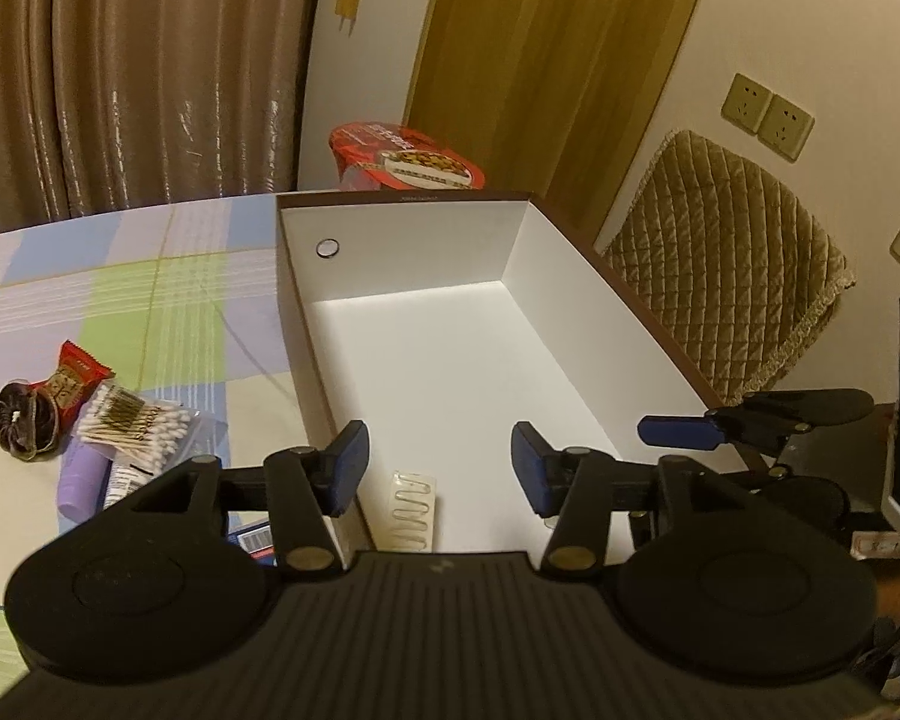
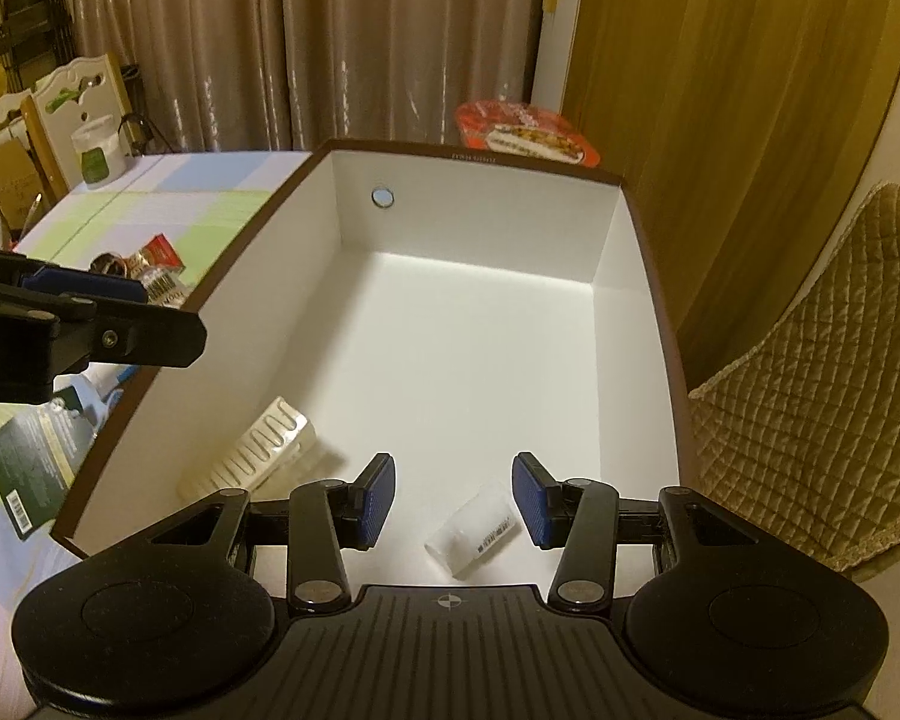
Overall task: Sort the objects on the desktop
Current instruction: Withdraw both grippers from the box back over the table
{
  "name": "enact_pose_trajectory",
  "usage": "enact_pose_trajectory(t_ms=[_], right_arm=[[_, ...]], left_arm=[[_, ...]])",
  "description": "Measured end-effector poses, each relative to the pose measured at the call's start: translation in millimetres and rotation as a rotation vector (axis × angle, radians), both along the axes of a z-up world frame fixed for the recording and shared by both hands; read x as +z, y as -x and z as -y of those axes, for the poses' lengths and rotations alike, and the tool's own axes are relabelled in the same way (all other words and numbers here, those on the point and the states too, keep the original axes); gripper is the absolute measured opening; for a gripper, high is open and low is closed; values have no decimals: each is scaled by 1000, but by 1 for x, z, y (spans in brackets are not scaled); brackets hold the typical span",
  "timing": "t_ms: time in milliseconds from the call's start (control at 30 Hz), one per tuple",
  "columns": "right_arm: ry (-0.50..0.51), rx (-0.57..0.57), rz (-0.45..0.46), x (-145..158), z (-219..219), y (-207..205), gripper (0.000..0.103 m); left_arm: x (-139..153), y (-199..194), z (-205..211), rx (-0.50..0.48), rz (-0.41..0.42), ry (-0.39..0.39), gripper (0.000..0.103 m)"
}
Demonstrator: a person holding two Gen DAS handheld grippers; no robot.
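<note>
Because the sorting has only just started, most of the clutter lies out on the checked tablecloth (image 1: 150, 300) to the left of the box: a dark hair scrunchie (image 1: 21, 423), a red snack packet (image 1: 75, 381), a bag of cotton swabs (image 1: 138, 423) and a lilac tube (image 1: 78, 483), heaped close together, presumably waiting their turn. The left gripper (image 1: 438, 468) hangs over the near edge of the white box (image 1: 297, 306) with its jaws spread and nothing between them. Just past its left pad, a clear clip packet (image 1: 413, 507) leans against the left wall inside. Further right, the right gripper (image 2: 453, 498) is likewise released — directly below it a small white bottle (image 2: 473, 531) lies on its side on the box floor. A red noodle cup (image 2: 525, 132) stands behind the box.
</note>
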State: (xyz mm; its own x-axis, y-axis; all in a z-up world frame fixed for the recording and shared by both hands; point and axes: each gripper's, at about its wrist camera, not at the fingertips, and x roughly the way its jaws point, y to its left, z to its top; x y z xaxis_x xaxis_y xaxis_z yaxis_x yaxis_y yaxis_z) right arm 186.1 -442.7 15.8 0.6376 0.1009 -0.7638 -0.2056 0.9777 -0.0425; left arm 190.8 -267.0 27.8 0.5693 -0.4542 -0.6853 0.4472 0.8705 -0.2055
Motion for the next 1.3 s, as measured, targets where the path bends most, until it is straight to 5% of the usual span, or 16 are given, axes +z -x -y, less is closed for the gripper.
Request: enact_pose_trajectory(t_ms=[200,233,267,333,633,1300], right_arm=[[-13,-11,36,10,-3,8,51],[-10,-18,49,12,-4,10,83],[-4,-28,73,14,-4,14,103],[6,-20,135,19,-7,24,103],[-21,-36,157,23,-13,42,103],[-118,69,145,17,-49,75,103]], left_arm=[[6,8,-16,28,12,5,52],[7,9,-19,35,13,5,55],[7,11,-22,43,13,5,60],[9,14,-31,59,15,6,68],[7,33,-78,123,15,-26,102],[-14,104,-150,300,-40,-136,102]])
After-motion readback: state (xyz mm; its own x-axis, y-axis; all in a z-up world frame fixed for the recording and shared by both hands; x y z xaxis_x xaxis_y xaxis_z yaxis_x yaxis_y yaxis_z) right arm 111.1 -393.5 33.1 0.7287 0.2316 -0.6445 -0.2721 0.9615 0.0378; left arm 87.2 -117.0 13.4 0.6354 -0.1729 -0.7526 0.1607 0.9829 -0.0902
